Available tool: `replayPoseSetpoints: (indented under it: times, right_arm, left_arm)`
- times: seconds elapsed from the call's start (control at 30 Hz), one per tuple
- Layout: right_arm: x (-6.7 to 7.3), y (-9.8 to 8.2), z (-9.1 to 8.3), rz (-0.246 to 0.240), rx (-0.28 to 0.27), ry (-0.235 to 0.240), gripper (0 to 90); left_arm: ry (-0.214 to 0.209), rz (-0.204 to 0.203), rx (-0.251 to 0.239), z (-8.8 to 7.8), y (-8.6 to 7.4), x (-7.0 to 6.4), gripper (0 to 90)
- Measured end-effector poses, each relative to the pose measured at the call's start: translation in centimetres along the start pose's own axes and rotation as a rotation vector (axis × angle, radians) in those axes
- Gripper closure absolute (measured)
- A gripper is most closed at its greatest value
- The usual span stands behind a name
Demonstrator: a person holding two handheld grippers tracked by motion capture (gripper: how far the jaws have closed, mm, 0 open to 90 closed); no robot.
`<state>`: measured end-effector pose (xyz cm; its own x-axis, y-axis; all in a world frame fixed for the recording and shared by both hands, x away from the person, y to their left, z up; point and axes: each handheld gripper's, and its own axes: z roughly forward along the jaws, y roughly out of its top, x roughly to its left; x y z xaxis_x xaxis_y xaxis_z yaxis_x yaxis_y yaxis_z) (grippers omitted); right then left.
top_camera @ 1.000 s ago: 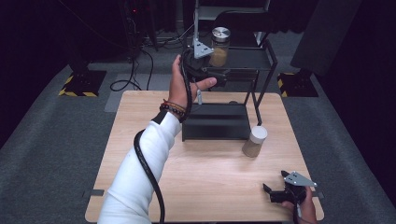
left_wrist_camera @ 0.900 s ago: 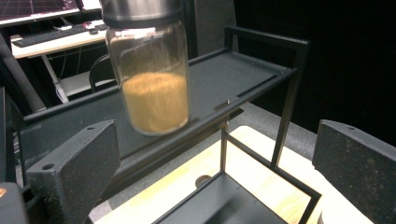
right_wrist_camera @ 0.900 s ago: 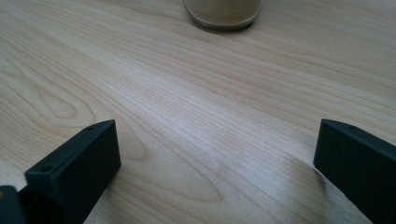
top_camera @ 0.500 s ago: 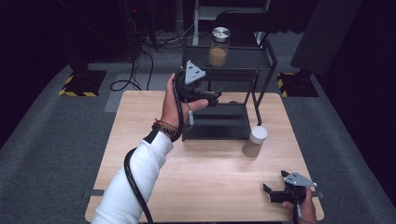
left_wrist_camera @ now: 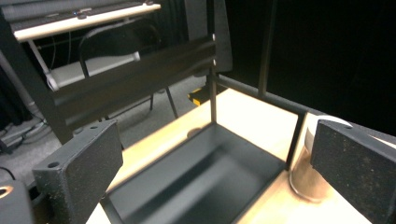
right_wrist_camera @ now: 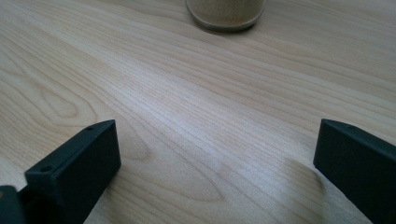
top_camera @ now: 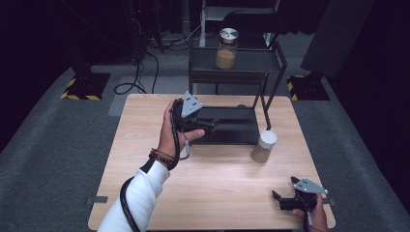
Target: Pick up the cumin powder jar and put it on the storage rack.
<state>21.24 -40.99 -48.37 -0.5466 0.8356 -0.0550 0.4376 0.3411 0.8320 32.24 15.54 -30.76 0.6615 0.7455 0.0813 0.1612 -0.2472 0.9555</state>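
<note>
Nearest the camera, the right gripper (top_camera: 290,197) sits low at the near right corner of the wooden table (top_camera: 217,193), jaws spread wide over bare wood with nothing between them. Just beyond it stands the white-lidded jar (top_camera: 264,146) of tan grains, upright on the table, right beside the black rack's near right leg. Moving left and further in, the left gripper (top_camera: 205,126) hangs over the black tray (top_camera: 232,126) at the foot of the rack, jaws wide apart and empty; in its own view the tray yawns below and that jar peeks past the right-hand jaw. At the back, up on the top shelf (top_camera: 246,60), a second jar (top_camera: 227,48) with a metal lid stands upright, apparently filled with the same tan stuff, though it's small from here. The danger, I'd say, is that rack leg: a left-gripper reach across for the table jar could clip the post or nudge the jar over.
</note>
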Motion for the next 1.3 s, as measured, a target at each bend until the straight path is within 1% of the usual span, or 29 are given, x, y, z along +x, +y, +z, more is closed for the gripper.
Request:
replayPoseSetpoints:
  times: [0.07,0.23,0.37,0.47,0.57,0.67,0.77,0.83,0.9,1.0,1.1,1.2,1.23,1.27,1.3]
  right_arm:
    - [0.0,0.0,0.0,0.0,0.0,-0.001,0.0]
    - [0.1,0.0,0.0,-0.003,-0.002,-0.003,0.0]
    - [0.1,0.0,0.0,-0.002,-0.002,-0.002,0.0]
    - [0.1,0.0,0.0,-0.004,-0.002,-0.001,0.0]
    - [0.1,0.0,0.0,-0.004,-0.003,-0.001,0.0]
    - [0.1,-0.1,0.0,-0.006,-0.003,-0.001,0.0]
    - [0.1,-0.1,0.0,-0.006,-0.003,-0.002,0.0]
    - [0.1,-0.1,0.0,-0.007,-0.004,-0.002,0.0]
    - [0.1,-0.1,0.0,-0.008,-0.004,-0.001,0.0]
    - [0.1,-0.1,0.0,-0.008,-0.004,-0.002,0.0]
    - [0.1,-0.1,0.0,-0.008,-0.004,-0.002,0.0]
    - [0.1,-0.1,0.0,-0.009,-0.005,-0.002,0.0]
    - [0.1,-0.1,0.0,-0.008,-0.004,-0.001,0.0]
    - [0.1,-0.1,0.0,-0.008,-0.004,-0.001,0.0]
    - [0.1,-0.1,0.0,-0.009,-0.004,-0.001,0.0]
  left_arm:
    - [0.007,-0.001,0.001,-0.2,-1.0,-0.2,2.3]
    - [0.005,-0.014,0.011,-0.7,-3.5,-0.5,2.4]
    - [0.006,-0.019,0.032,-0.9,-5.3,-0.8,2.4]
    - [-0.001,-0.035,0.035,-1.2,-6.4,-0.9,2.4]
    - [0.0,-0.048,0.034,-1.4,-7.3,-0.9,2.3]
    - [0.006,-0.041,0.038,-1.5,-7.9,-1.2,2.3]
    - [0.004,-0.048,0.042,-1.7,-8.7,-1.4,2.2]
    - [0.007,-0.038,0.051,-1.8,-9.1,-1.6,2.2]
    - [0.005,-0.048,0.051,-1.9,-9.7,-1.8,2.2]
    - [0.002,-0.046,0.062,-2.1,-10.4,-2.0,2.2]
    - [0.001,-0.063,0.07,-2.2,-11.2,-2.1,2.2]
    - [0.005,-0.063,0.084,-2.4,-11.8,-2.2,2.2]
    - [0.011,-0.057,0.091,-2.4,-12.0,-2.4,2.2]
    - [0.014,-0.06,0.09,-2.5,-12.2,-2.5,2.2]
    - [0.011,-0.061,0.093,-2.5,-12.5,-2.5,2.2]
